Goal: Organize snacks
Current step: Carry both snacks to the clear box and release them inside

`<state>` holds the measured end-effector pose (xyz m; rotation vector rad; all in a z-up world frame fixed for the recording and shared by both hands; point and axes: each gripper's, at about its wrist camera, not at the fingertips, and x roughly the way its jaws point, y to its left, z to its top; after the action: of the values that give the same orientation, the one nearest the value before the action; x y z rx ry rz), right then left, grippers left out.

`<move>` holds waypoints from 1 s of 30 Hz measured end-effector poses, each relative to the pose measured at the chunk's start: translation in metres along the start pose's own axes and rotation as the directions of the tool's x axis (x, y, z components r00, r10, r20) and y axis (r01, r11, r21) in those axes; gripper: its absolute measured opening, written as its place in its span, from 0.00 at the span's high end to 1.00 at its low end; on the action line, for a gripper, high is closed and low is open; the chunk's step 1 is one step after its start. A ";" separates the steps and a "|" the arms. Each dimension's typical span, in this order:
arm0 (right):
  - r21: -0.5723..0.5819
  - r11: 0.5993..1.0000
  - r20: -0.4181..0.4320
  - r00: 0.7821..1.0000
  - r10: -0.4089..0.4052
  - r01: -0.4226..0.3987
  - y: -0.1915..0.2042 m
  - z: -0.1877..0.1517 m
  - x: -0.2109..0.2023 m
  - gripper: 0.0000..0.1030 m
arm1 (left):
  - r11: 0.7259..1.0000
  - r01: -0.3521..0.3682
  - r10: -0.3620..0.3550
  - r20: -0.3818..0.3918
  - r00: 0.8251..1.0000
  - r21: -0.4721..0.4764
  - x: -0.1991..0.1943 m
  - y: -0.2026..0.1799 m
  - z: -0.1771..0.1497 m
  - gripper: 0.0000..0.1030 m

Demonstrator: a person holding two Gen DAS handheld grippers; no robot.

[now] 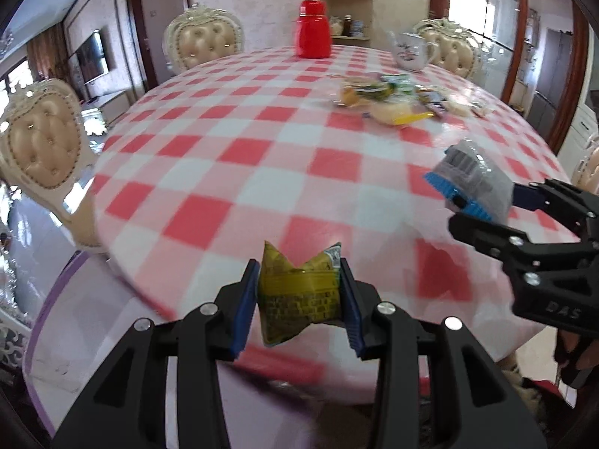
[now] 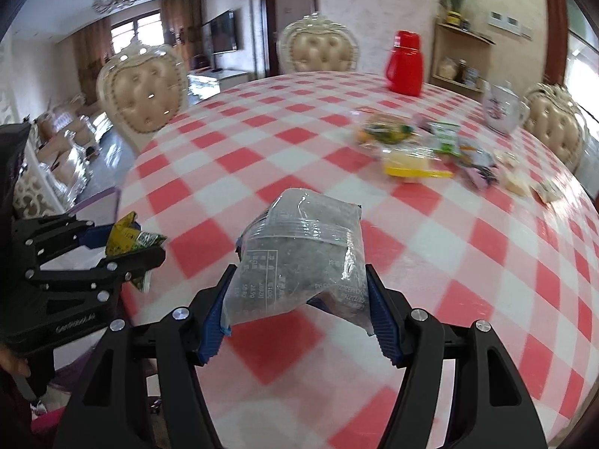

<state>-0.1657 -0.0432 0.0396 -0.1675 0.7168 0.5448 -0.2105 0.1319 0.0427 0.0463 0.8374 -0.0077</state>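
Left gripper [image 1: 299,292] is pinching a yellow snack packet [image 1: 299,292] between its blue pads, holding it above the near edge of the checked table [image 1: 232,157]. Right gripper [image 2: 299,299] is squeezing a grey snack bag [image 2: 303,250] over the table. Snack pile [image 2: 423,146] is lying farther back, near the red flask [image 2: 406,61] and white teapot [image 2: 501,106].

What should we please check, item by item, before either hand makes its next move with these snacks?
1. Left tongs pinch the yellow packet: ok.
2. Right tongs clamp the grey bag: ok.
3. Both snacks hang clear of the table: ok.
4. The two tongs stay apart: ok.
5. Snack pile lies ahead, beside the teapot and red flask: ok.
6. Drop-off spot or container: cannot tell, none in view.
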 end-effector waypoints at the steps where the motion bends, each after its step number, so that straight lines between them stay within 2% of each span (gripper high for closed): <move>1: -0.011 1.000 -0.002 1.000 0.012 -0.012 0.007 0.001 0.000 0.38 | 1.000 -0.007 0.007 -0.001 1.000 -0.006 -0.001 0.006 -0.002 0.60; 7: -0.138 0.983 -0.023 0.993 0.116 -0.118 0.072 0.006 0.003 0.38 | 0.996 -0.078 0.077 -0.019 0.997 -0.040 -0.007 0.055 -0.015 0.60; 14: -0.279 0.934 -0.088 0.975 0.205 -0.222 0.145 -0.003 0.010 0.38 | 0.983 -0.152 0.146 -0.061 0.987 -0.107 -0.014 0.113 -0.037 0.60; 20: -0.380 0.868 -0.164 0.947 0.277 -0.320 0.195 -0.019 0.013 0.38 | 0.971 -0.200 0.183 -0.132 0.974 -0.133 -0.011 0.155 -0.060 0.58; 23: -0.403 0.826 -0.205 0.919 0.337 -0.393 0.213 -0.027 0.014 0.37 | 0.961 -0.241 0.221 -0.149 0.964 -0.133 -0.013 0.168 -0.064 0.57; 24: -0.402 0.817 -0.208 0.910 0.360 -0.415 0.215 -0.028 0.012 0.37 | 0.958 -0.255 0.234 -0.161 0.959 -0.129 -0.013 0.173 -0.064 0.51; 25: -0.400 0.808 -0.210 0.901 0.379 -0.433 0.217 -0.028 0.009 0.33 | 0.953 -0.277 0.255 -0.173 0.951 -0.122 -0.013 0.176 -0.063 0.34; 26: -0.399 0.802 -0.204 0.896 0.395 -0.444 0.216 -0.027 0.005 0.30 | 0.940 -0.318 0.295 -0.167 0.941 -0.127 -0.017 0.180 -0.061 0.22; 27: -0.396 0.805 -0.173 0.897 0.406 -0.441 0.212 -0.025 -0.002 0.26 | 0.929 -0.344 0.322 -0.156 0.934 -0.140 -0.022 0.183 -0.060 0.15; 28: -0.390 0.813 -0.144 0.901 0.409 -0.432 0.206 -0.022 -0.008 0.24 | 0.916 -0.367 0.345 -0.144 0.927 -0.165 -0.027 0.188 -0.058 0.13; 30: -0.354 0.848 -0.085 0.916 0.391 -0.395 0.185 -0.015 -0.014 0.23 | 0.901 -0.375 0.353 -0.137 0.926 -0.216 -0.035 0.194 -0.053 0.09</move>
<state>-0.2807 0.1027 0.0446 -0.3753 0.6559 1.0753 -0.2690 0.3272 0.0406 -0.0236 0.9091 0.4530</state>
